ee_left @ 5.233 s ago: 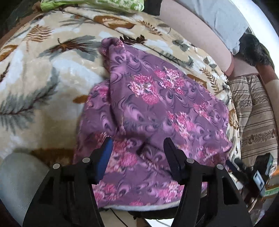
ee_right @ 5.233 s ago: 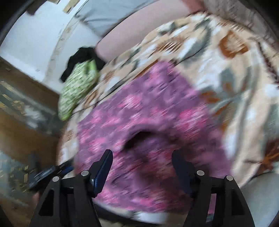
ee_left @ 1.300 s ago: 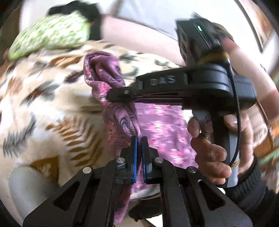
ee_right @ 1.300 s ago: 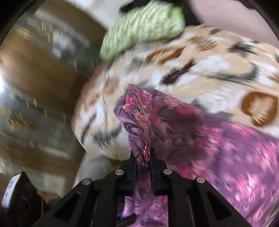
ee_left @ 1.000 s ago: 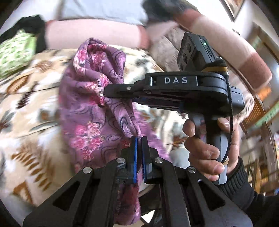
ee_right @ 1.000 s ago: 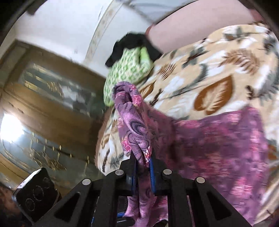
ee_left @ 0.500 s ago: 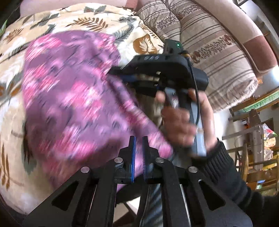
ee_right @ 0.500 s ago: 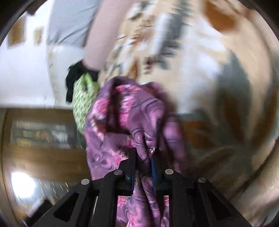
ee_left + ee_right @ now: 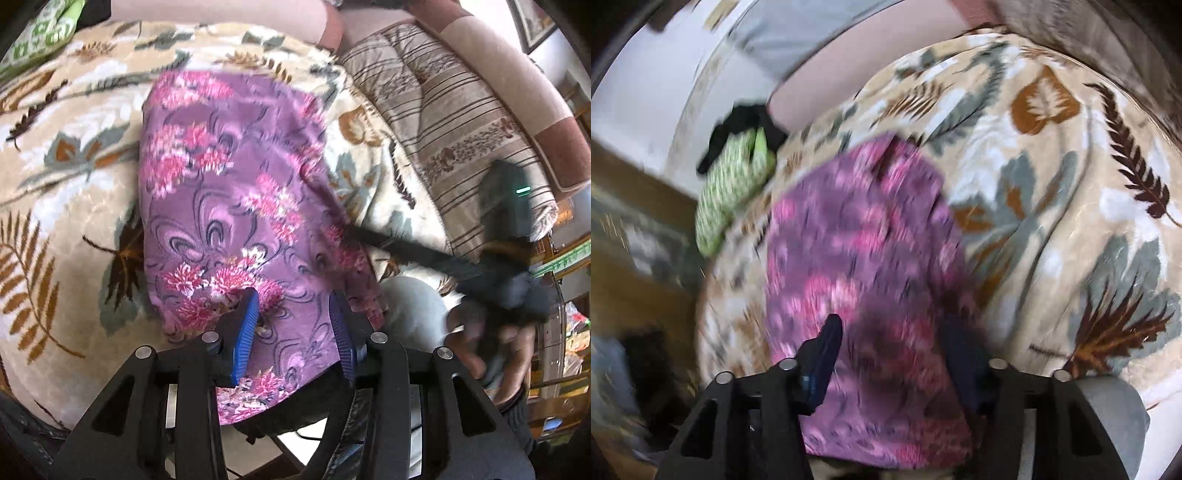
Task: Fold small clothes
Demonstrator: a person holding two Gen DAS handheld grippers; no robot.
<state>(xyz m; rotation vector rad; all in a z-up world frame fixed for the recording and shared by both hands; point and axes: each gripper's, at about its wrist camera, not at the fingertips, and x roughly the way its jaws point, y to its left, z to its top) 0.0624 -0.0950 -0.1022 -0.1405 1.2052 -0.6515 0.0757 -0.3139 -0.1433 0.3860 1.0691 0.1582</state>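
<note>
A purple garment with pink flowers [image 9: 236,206] lies folded lengthwise on a leaf-patterned blanket [image 9: 66,192]. Its near end hangs over the front edge. My left gripper [image 9: 293,314] is open just above the garment's near end, holding nothing. My right gripper [image 9: 894,343] is open over the same garment [image 9: 857,258], seen blurred, holding nothing. In the left wrist view the right gripper [image 9: 369,240] shows blurred at the garment's right edge, held by a hand.
A green patterned cloth [image 9: 731,192] on a black item lies at the blanket's far corner. A striped cushion [image 9: 461,122] and sofa arm are to the right. A grey seat edge [image 9: 1108,402] is near the front.
Both grippers were shut on the garment's bunched edge and lifted it across. Now the garment lies flat, folded over, and both grippers have opened and let go.
</note>
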